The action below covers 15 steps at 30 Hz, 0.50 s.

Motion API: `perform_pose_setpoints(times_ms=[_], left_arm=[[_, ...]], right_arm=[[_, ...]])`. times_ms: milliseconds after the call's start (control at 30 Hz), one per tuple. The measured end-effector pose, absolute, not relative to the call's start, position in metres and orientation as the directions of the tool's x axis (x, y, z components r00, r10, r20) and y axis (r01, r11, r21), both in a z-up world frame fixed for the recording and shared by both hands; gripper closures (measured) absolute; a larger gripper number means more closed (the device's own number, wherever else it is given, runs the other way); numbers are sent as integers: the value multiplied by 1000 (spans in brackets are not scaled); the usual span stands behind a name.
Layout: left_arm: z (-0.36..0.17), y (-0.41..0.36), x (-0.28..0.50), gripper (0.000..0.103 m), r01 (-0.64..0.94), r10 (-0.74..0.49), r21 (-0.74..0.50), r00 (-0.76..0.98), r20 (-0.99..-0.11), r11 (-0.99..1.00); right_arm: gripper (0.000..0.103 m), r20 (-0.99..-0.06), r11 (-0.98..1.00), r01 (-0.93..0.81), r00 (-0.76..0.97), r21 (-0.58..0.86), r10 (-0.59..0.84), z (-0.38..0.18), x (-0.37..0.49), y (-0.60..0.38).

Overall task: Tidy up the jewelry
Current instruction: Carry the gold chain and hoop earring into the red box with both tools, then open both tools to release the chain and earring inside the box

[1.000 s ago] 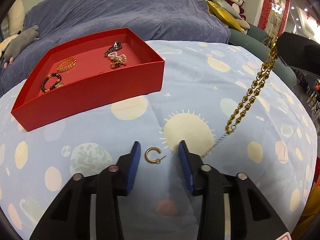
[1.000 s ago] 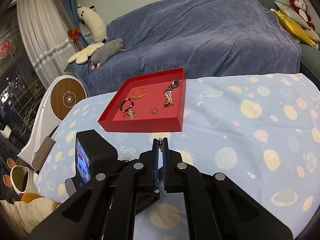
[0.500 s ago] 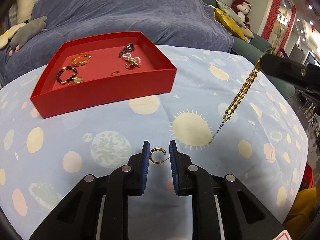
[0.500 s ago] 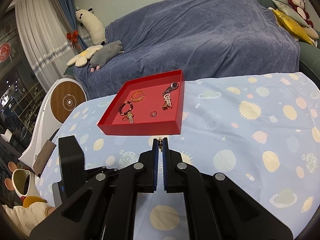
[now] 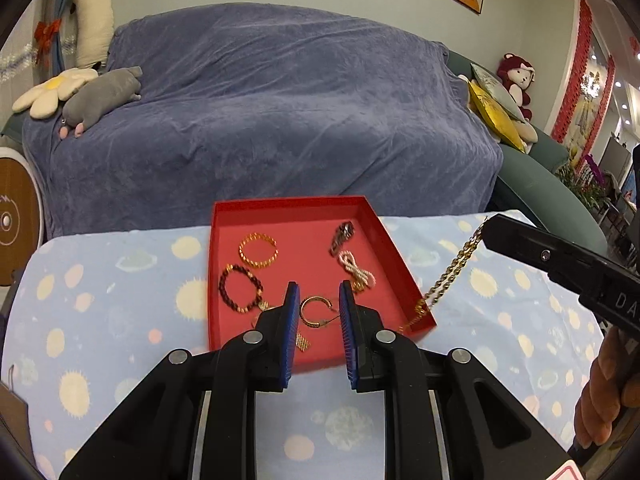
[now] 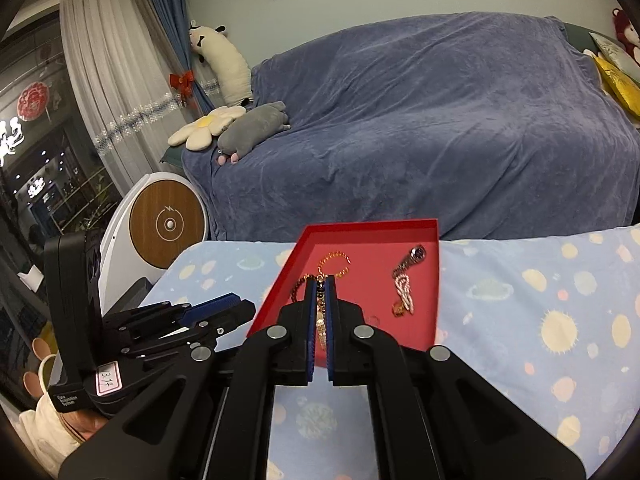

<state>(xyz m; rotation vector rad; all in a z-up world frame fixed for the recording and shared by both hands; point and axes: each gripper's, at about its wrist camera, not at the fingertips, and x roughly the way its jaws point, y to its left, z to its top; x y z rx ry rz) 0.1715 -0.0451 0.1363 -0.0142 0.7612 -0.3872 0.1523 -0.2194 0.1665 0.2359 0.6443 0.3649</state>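
Note:
A red tray (image 5: 404, 268) sits on the sun-and-planet tablecloth and holds a gold bracelet (image 5: 258, 250), a dark bead bracelet (image 5: 240, 290), a pearl piece (image 5: 356, 270) and a dark jewelled piece (image 5: 343, 234). My left gripper (image 5: 319, 312) is shut on a gold hoop earring (image 5: 314, 312) and holds it over the tray's near part. My right gripper (image 6: 320, 300) is shut on a gold chain (image 5: 452, 272), which hangs down to the tray's right front corner. The tray (image 6: 436, 280) also shows in the right wrist view.
A blue-covered sofa (image 5: 280, 112) stands behind the table with plush toys (image 5: 100, 96) on its left end and cushions (image 5: 496, 112) at its right. A round wooden-faced device (image 6: 170, 224) stands left of the table.
My left gripper lifted the hoop earring off the cloth and carried it over the red tray. My right gripper brought the gold chain to the tray's right front corner.

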Motion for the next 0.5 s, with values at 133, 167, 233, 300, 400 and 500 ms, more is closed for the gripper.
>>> perform_pose_setpoints(times_ms=[133, 167, 233, 300, 400, 500], left_arm=[[120, -48, 214, 86, 297, -327, -166, 651, -685, 940], [114, -50, 222, 86, 289, -318, -162, 649, -691, 944], [102, -53, 236, 86, 280, -298, -144, 649, -700, 949], [91, -56, 247, 86, 272, -284, -134, 645, -709, 953], [77, -60, 263, 86, 259, -262, -118, 640, -722, 959], [65, -64, 273, 86, 253, -234, -86, 642, -730, 964]], right_arm=[[100, -576, 917, -229, 721, 328, 386, 150, 197, -207], [100, -589, 921, -217, 716, 325, 376, 143, 208, -205], [100, -613, 930, -197, 706, 310, 353, 128, 224, -202], [100, -638, 936, -179, 691, 304, 339, 112, 239, -200], [100, -662, 943, -164, 676, 291, 322, 92, 253, -199], [100, -681, 946, -149, 663, 289, 312, 75, 264, -198]])
